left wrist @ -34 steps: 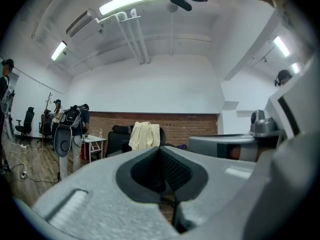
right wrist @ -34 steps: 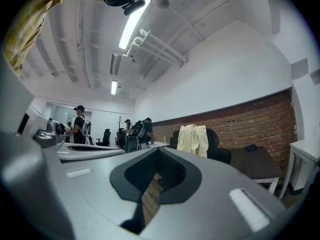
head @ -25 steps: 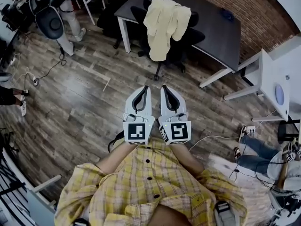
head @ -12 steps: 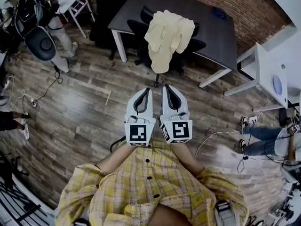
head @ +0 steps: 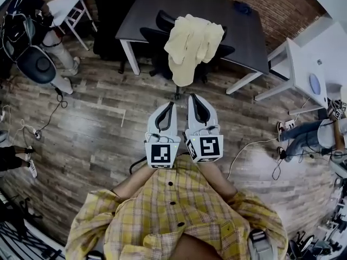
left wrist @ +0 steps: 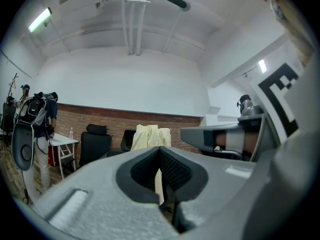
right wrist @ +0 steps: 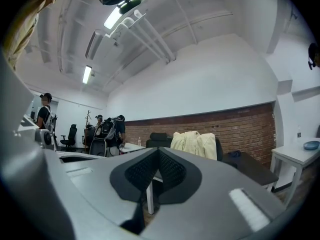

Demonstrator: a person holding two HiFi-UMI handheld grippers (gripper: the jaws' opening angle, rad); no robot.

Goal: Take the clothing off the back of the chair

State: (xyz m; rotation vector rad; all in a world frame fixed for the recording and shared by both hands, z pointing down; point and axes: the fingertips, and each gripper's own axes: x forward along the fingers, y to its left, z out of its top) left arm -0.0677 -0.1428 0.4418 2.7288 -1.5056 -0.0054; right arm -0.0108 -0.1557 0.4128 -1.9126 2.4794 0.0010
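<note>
A pale yellow garment (head: 191, 45) hangs over the back of a black office chair (head: 214, 53) that is pushed up to a dark table (head: 238, 34). The same garment (left wrist: 148, 136) shows ahead in the left gripper view, and the garment (right wrist: 194, 144) also in the right gripper view. My left gripper (head: 169, 105) and right gripper (head: 192, 98) are held side by side, level, pointing at the chair and short of it. Both have their jaws together with nothing between them.
A second black chair (head: 152, 37) stands left of the draped one. A white table (head: 309, 69) is at the right, with a person's legs (head: 303, 137) and cables on the wood floor beside it. A person with a backpack (head: 27, 37) stands at far left by a small white table (head: 68, 4).
Both grippers have come closer to the chair together. The chair and garment now lie nearer the gripper tips in the head view.
</note>
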